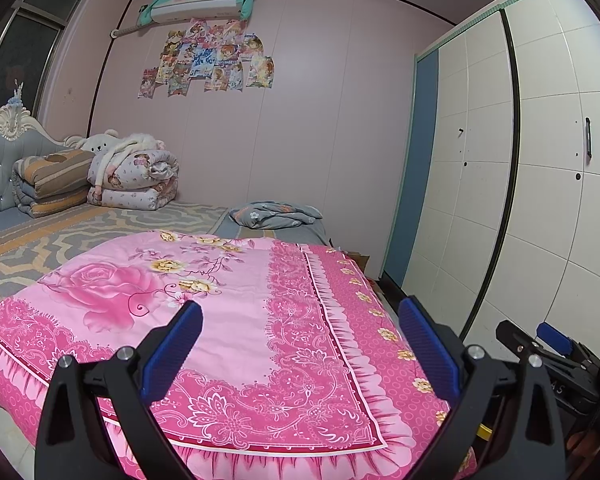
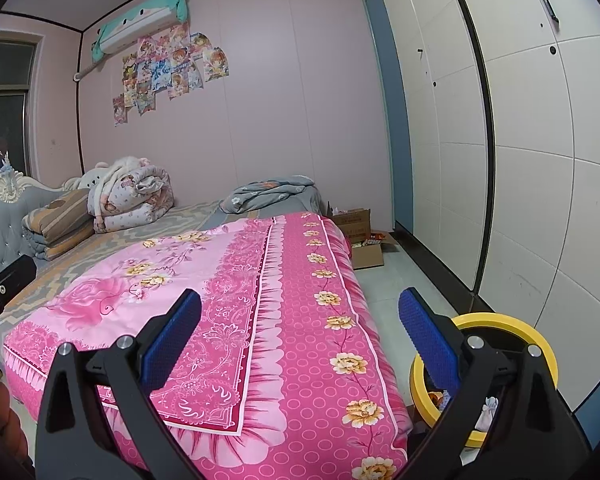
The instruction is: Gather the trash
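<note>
**Two open grippers over a pink bed, yellow bin at its corner**

Two grippers hang above the foot of one bed draped in a pink floral quilt (image 1: 236,320). The left gripper (image 1: 300,336) has its blue-padded jaws spread wide and holds nothing; the right gripper (image 2: 300,328) is likewise spread and unladen. In the left wrist view the right gripper shows at the far right edge, just beside the quilt's corner.

A single yellow-rimmed trash bin (image 2: 540,344) stands on the pale floor at the bed's near right corner, partly behind the right gripper's outer finger; scraps lie inside, too hidden to name. Two cardboard boxes (image 2: 360,236) sit on the floor at the bed's far right side, one open with packets in it; printing on them is too small to read.

A strip of bare floor runs between the bed's right edge and the white wardrobe (image 2: 520,160). At the head lie two folded quilts (image 1: 100,180) and, apart, a rumpled grey blanket (image 1: 276,214). Posters (image 1: 208,60) cluster beneath a covered air conditioner (image 1: 198,2); their lettering is illegible.
</note>
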